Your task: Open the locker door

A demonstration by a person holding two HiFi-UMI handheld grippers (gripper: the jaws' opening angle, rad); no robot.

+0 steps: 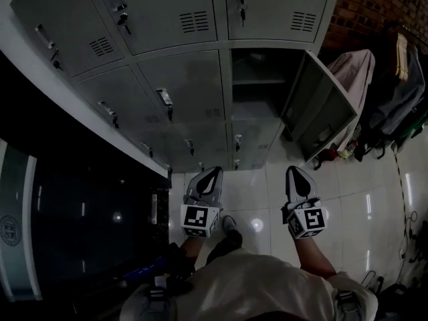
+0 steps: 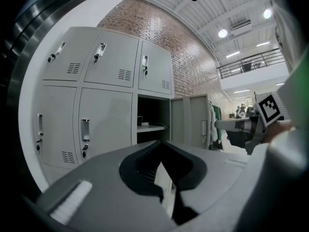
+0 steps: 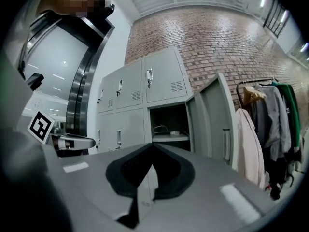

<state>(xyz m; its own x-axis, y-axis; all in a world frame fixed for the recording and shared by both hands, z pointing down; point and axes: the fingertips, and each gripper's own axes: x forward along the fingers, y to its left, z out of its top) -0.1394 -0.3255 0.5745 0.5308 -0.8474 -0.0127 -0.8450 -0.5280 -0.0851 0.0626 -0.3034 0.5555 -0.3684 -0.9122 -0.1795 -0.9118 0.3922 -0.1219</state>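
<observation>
A bank of grey lockers (image 1: 180, 79) stands ahead. One middle locker (image 1: 257, 79) is open, its door (image 1: 321, 109) swung out to the right, and a shelf shows inside. My left gripper (image 1: 212, 174) and right gripper (image 1: 295, 172) hang side by side over the tiled floor, well short of the lockers, both shut with nothing in them. The left gripper view has its jaws (image 2: 161, 143) closed below the open locker (image 2: 152, 122) and door (image 2: 190, 120). In the right gripper view the jaws (image 3: 153, 147) are closed too, under the open compartment (image 3: 169, 124) and door (image 3: 219, 117).
A clothes rack with hanging coats (image 1: 394, 92) stands right of the lockers, also seen as coats (image 3: 268, 124) in the right gripper view. A dark glass wall (image 1: 73, 212) runs along the left. The other locker doors (image 2: 104, 62) are closed, with handles and keys.
</observation>
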